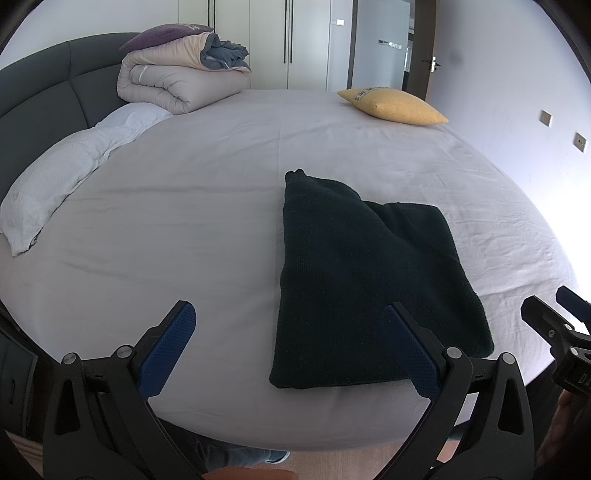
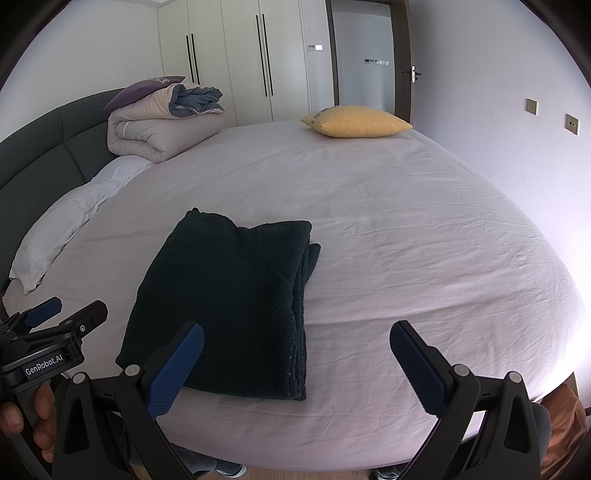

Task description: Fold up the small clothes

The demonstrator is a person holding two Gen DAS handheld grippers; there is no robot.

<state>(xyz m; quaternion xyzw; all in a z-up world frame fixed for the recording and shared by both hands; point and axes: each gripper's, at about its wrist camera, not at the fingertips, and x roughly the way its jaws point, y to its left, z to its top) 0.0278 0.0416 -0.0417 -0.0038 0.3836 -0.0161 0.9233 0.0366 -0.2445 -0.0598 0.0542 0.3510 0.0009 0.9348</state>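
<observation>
Dark green sweater [image 1: 373, 280], folded into a thick rectangle, lies flat on the pale bed sheet [image 1: 184, 221] near the bed's front edge; in the right wrist view it sits lower left of centre [image 2: 236, 306], its stacked layers showing along the right side. One narrow end sticks out toward the upper left of the garment.

My left gripper [image 1: 291, 347] hovers at the bottom of its frame with fingers spread wide apart, gripping nothing; its right finger [image 1: 413, 350] overlaps the sweater's lower right corner in the picture, though I cannot tell whether it touches. My right gripper [image 2: 295, 365] also stands spread and holds nothing, its left finger [image 2: 177, 369] in front of the sweater's near edge.

Surroundings: white pillow [image 1: 55, 184] at left against the grey headboard [image 1: 40, 88]; rolled duvet [image 1: 173, 74] with a purple cushion [image 1: 166, 35] on top, upper left; yellow cushion [image 1: 395, 105] at the far edge, upper right. Wardrobe doors [image 2: 240, 59] and an open doorway [image 2: 365, 55] stand behind the bed.
</observation>
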